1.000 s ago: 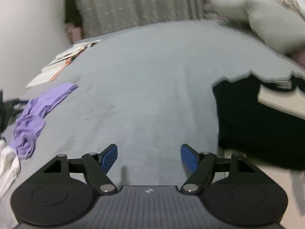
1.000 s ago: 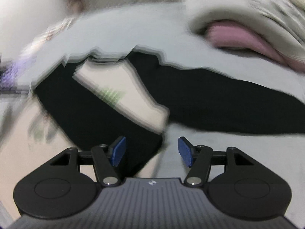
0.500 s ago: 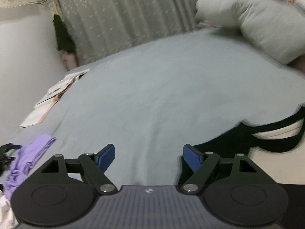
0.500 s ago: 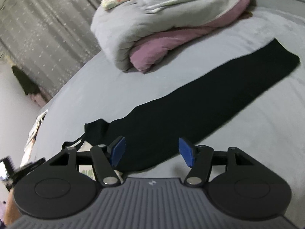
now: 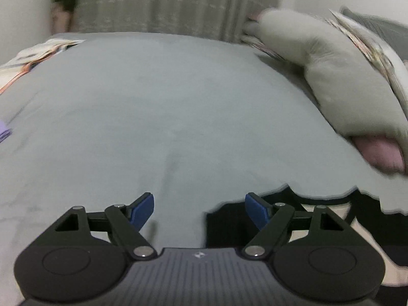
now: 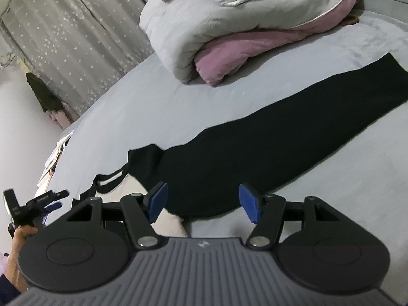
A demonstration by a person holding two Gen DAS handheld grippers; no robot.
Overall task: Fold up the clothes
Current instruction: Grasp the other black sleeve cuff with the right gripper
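Observation:
A black and cream garment (image 6: 255,148) lies on the grey bed, one long black sleeve stretched out to the right. Its collar and cream front panel (image 6: 132,186) lie at lower left of the right wrist view. My right gripper (image 6: 202,201) is open and empty, just above the sleeve's near edge. My left gripper (image 5: 199,209) is open and empty; its right finger is over the garment's black shoulder edge (image 5: 224,214). The left gripper also shows in the right wrist view (image 6: 48,200), held in a hand by the collar.
A rolled grey and pink duvet (image 6: 229,33) lies at the far right of the bed, also in the left wrist view (image 5: 339,76). Papers (image 5: 33,53) lie at the far left edge. A purple garment (image 5: 3,132) peeks in at left. Curtains (image 5: 165,2) hang behind.
The left gripper has swung right and come low by the garment's shoulder. The right gripper has lifted away from the cream panel and now looks along the sleeve. Both stayed open.

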